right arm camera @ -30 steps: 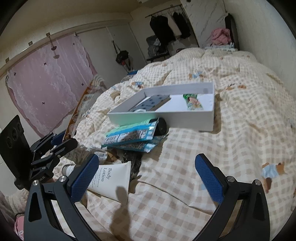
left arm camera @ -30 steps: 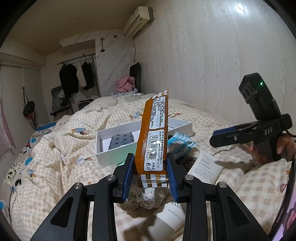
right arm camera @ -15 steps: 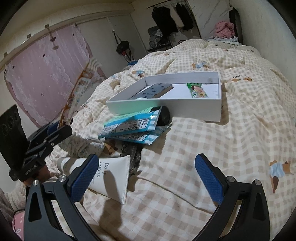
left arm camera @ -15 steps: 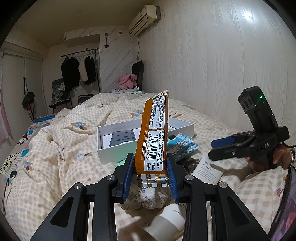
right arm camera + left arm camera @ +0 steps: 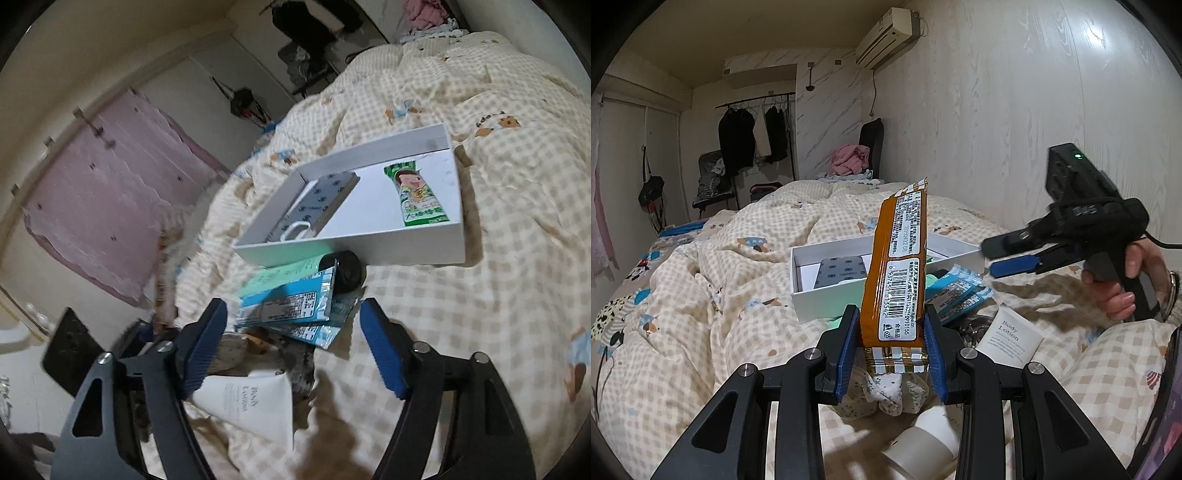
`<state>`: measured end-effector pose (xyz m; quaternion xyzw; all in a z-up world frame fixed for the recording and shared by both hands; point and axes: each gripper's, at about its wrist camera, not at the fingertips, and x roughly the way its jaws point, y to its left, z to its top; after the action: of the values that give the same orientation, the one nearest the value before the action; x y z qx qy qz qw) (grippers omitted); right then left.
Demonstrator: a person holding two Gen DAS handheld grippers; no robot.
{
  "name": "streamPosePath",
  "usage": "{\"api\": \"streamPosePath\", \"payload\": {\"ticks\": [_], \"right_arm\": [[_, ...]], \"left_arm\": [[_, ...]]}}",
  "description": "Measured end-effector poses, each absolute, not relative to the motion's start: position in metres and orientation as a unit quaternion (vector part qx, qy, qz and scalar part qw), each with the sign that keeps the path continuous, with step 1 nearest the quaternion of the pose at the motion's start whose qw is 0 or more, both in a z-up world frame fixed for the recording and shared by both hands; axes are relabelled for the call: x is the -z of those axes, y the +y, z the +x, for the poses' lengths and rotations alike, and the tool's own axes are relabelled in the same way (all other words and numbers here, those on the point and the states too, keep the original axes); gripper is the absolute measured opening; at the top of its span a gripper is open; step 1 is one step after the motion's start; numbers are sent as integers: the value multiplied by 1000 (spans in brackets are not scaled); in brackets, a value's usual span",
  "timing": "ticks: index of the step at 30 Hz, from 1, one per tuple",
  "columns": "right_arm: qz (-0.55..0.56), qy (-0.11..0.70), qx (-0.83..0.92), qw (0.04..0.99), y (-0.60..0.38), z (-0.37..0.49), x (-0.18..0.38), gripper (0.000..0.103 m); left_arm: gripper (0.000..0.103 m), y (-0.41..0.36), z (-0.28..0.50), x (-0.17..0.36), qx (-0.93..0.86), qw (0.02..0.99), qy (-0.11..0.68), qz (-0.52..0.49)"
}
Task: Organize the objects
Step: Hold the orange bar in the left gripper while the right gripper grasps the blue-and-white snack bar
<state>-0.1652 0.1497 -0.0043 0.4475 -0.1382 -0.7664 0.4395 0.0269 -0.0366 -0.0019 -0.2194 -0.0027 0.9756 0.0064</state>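
Your left gripper clamps the orange snack bar upright at twelve o'clock, while your right gripper, closing, grasps nothing.

The orange snack packet is hiding part of the white box behind it. Blue sachets are covering most of a dark bottle. The lotion tube's lettering is blurring, and the picture's left side is smearing.

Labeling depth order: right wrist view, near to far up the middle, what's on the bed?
Body lotion tube → blue snack packets → black cap of the mint tube → white box, green snack packet inside.
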Motion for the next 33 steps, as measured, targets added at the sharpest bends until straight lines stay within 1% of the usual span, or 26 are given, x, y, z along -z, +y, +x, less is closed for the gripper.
{"api": "streamPosePath", "payload": {"ticks": [2,10,11,12,14,15,17,19,20,22,25,28,33], "right_arm": [[446,-138,768,438,146,-169,3,67],[486,-118,759,417,126,-186,14,65],[491,-115,756,417,122,-187,17,63],[494,-117,752,420,121,-188,19,60],[501,-119,746,422,119,-190,23,48],[503,-119,745,422,118,-190,24,45],[505,-123,741,424,119,-190,27,29],[502,-130,739,430,121,-189,29,22],[497,-137,737,436,123,-187,30,18],[486,-154,736,445,128,-183,29,13],[458,-207,738,451,149,-174,30,9],[442,-266,732,446,175,-169,36,7],[423,-346,721,426,211,-168,48,7]], "left_arm": [[33,-37,27,2,-975,7,-3,-221],[33,-38,26,2,-975,7,-4,-222],[33,-38,26,2,-975,7,-4,-222],[33,-38,27,1,-975,7,-5,-222],[33,-38,27,1,-975,7,-7,-222],[33,-39,28,0,-975,8,-9,-222],[33,-39,28,0,-975,8,-10,-222],[33,-38,29,0,-975,8,-8,-222],[33,-39,28,0,-975,8,-9,-222],[33,-39,28,0,-975,7,-8,-221],[33,-41,28,0,-975,8,-8,-220],[33,-41,28,0,-976,8,-10,-219],[33,-43,29,0,-976,8,-13,-216]]}}
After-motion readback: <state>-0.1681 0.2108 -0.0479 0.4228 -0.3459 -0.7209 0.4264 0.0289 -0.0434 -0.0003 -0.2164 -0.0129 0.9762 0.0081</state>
